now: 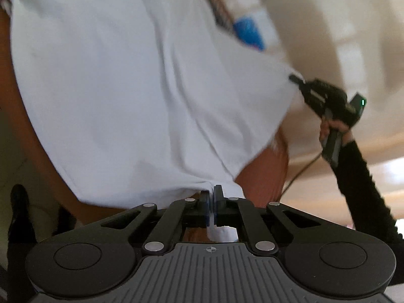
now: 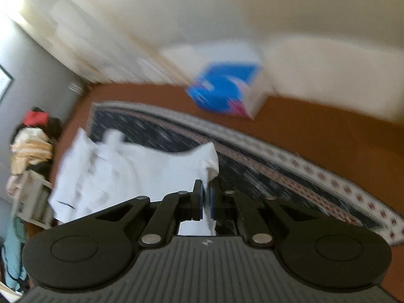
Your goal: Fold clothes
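A white garment (image 1: 126, 88) hangs spread between my two grippers, lifted above the floor. My left gripper (image 1: 211, 202) is shut on its near edge. My right gripper (image 2: 205, 197) is shut on another corner of the same white garment (image 2: 121, 174), which drapes away to the left. In the left wrist view the right gripper (image 1: 298, 80) pinches the cloth's far corner, held by a hand in a black sleeve. Both views are motion-blurred.
A dark patterned rug (image 2: 252, 166) lies on an orange-brown floor (image 2: 315, 128). A blue and white box (image 2: 227, 88) stands by a white sofa or bed (image 2: 328, 70). A basket piled with clothes (image 2: 30, 151) stands at left.
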`<act>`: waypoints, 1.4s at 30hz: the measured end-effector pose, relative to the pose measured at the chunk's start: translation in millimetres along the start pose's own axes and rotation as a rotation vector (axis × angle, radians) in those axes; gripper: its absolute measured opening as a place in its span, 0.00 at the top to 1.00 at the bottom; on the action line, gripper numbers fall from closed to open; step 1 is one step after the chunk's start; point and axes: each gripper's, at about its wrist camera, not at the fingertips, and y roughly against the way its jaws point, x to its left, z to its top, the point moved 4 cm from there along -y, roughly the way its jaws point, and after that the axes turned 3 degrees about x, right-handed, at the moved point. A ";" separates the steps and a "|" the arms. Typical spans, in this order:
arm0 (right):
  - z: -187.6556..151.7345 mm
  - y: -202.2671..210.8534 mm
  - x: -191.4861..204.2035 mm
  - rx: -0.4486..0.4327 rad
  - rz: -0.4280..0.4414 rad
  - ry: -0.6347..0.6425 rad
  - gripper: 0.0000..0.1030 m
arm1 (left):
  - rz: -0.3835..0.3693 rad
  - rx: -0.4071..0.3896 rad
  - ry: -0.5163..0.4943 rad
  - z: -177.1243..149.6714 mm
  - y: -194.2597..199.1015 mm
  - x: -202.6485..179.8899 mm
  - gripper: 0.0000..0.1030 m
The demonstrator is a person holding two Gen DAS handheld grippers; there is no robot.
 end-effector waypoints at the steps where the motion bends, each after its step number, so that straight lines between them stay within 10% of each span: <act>1: 9.7 2.5 14.2 -0.012 0.016 0.011 0.95 | -0.010 -0.034 0.009 5.9 10.5 3.1 1.00; 12: 84.8 -67.3 176.8 -0.032 0.076 0.125 0.95 | -0.059 -0.243 0.148 74.0 104.3 86.0 1.00; 30: 112.6 -319.6 289.0 0.133 -0.184 0.197 0.87 | 0.007 -0.187 0.383 169.5 116.5 222.3 1.00; 33: 104.8 -337.0 288.3 0.157 -0.206 0.207 0.54 | 0.007 -0.161 0.319 177.9 118.8 218.4 0.82; 39: 101.2 -286.5 306.4 0.082 -0.166 0.286 0.42 | -0.001 -0.118 0.089 194.4 139.8 188.7 0.74; 42: 90.0 -230.7 312.0 0.026 -0.121 0.325 0.38 | -0.004 -0.114 0.012 205.5 152.7 174.2 0.40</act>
